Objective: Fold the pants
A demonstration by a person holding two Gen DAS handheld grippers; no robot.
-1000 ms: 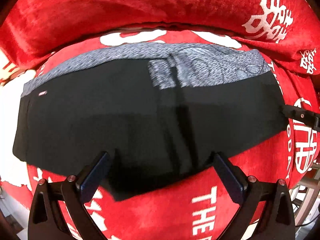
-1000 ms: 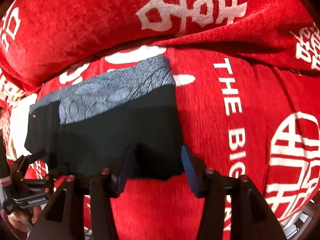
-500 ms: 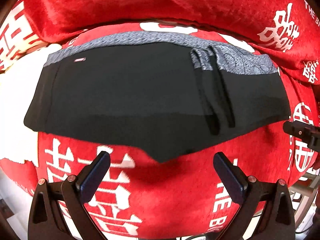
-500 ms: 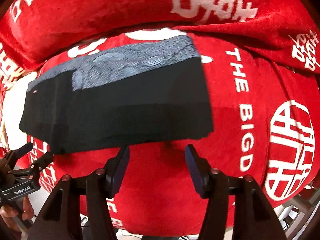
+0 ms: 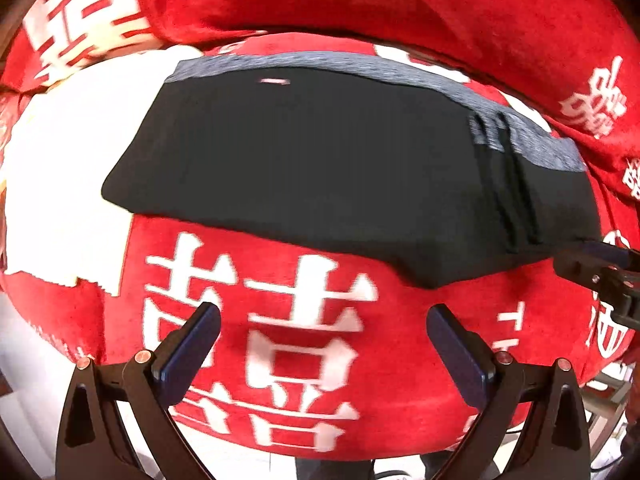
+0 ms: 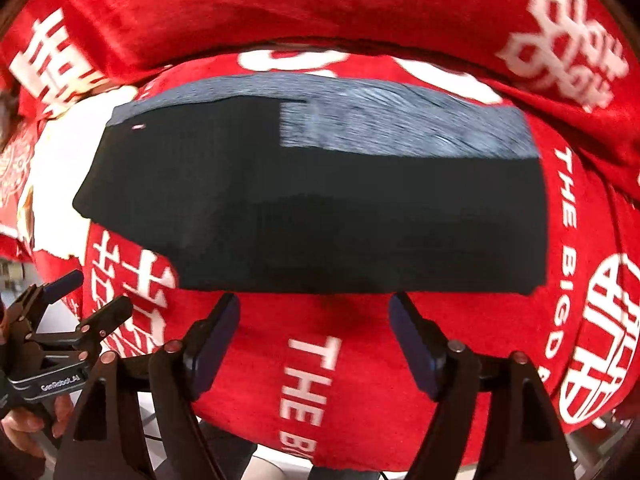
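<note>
Black pants (image 5: 328, 168) with grey waistband (image 6: 404, 128), lying folded flat on a red blanket (image 5: 304, 344); likely soft, light, limp knit. Best pinched at corners or the near edge. Left gripper (image 5: 322, 338) and right gripper (image 6: 314, 330) both spread wide, empty, just short of the cloth.

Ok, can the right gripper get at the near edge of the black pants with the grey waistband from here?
Probably yes: the right gripper is open, empty and facing the near edge of the black pants, with only bare red blanket between them.

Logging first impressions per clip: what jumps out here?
A folded pair of black pants with a grey waistband lies across the middle of a red blanket printed with white characters. Both open tongs, left and right, hover just short of its near edge.
</note>
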